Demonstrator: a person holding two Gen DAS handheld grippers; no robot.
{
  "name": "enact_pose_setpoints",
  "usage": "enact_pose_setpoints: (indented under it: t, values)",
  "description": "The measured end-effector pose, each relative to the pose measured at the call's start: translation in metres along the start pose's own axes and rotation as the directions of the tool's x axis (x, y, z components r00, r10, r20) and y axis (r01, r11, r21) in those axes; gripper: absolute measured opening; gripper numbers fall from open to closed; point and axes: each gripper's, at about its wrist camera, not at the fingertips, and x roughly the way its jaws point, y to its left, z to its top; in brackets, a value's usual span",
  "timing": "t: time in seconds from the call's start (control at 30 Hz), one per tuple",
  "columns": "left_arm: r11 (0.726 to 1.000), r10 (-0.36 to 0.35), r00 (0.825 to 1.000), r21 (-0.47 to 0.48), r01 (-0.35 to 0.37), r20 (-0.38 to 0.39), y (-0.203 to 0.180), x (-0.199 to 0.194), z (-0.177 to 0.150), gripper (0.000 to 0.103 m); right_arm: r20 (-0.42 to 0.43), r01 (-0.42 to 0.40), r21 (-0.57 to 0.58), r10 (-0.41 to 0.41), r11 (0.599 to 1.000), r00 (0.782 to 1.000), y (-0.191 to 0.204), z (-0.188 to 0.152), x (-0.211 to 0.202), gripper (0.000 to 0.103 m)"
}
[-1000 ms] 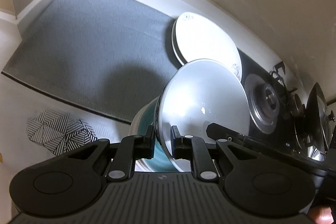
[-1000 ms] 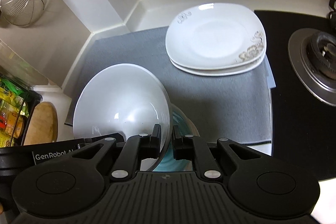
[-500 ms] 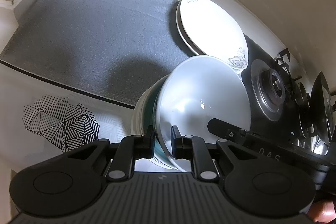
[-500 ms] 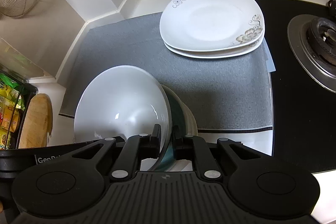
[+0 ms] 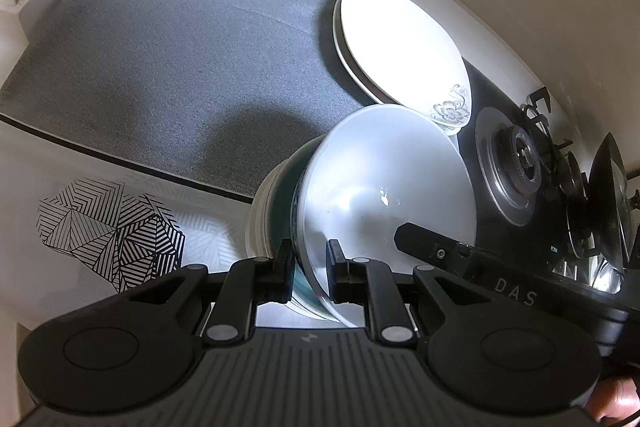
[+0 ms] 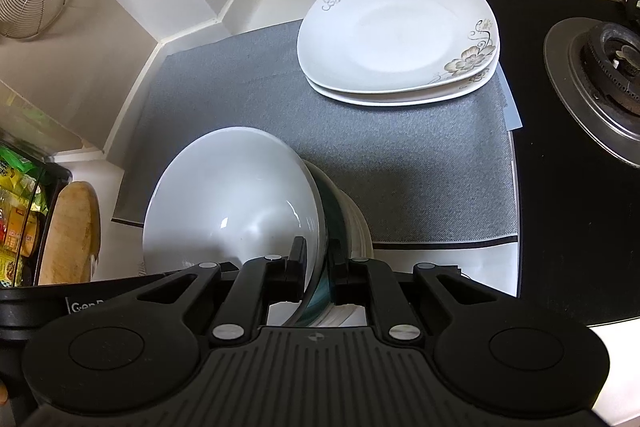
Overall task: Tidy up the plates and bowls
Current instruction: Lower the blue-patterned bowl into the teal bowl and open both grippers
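Both the left gripper [image 5: 307, 269] and right gripper [image 6: 316, 263] are clamped on the white bowl's [image 6: 234, 203] rim, apparently nesting it into the teal bowl [image 5: 291, 195]; next, probably, a level, matched release.

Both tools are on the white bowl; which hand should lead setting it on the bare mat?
Left, probably: the left tool grips the white bowl on the side by bare grey mat; the right tool grips nearer the stacked plates.
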Motion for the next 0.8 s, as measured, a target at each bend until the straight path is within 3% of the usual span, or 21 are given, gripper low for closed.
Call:
enact_pose_setpoints:
  t: [0.57, 0.8]
  values:
    - [1.0, -0.017, 0.999, 0.0, 0.017, -0.045, 0.001, -0.002, 0.006, 0.019, -0.047, -0.028, 0.015, 0.029, 0.999, 0.998, -0.007, 0.007, 0.002, 0.013]
    - [1.0, -0.023, 0.997, -0.007, 0.023, -0.074, -0.002, -0.001, 0.012, 0.03, -0.064, -0.033, 0.045, 0.036, 0.998, 0.997, -0.01, 0.012, 0.0, 0.016]
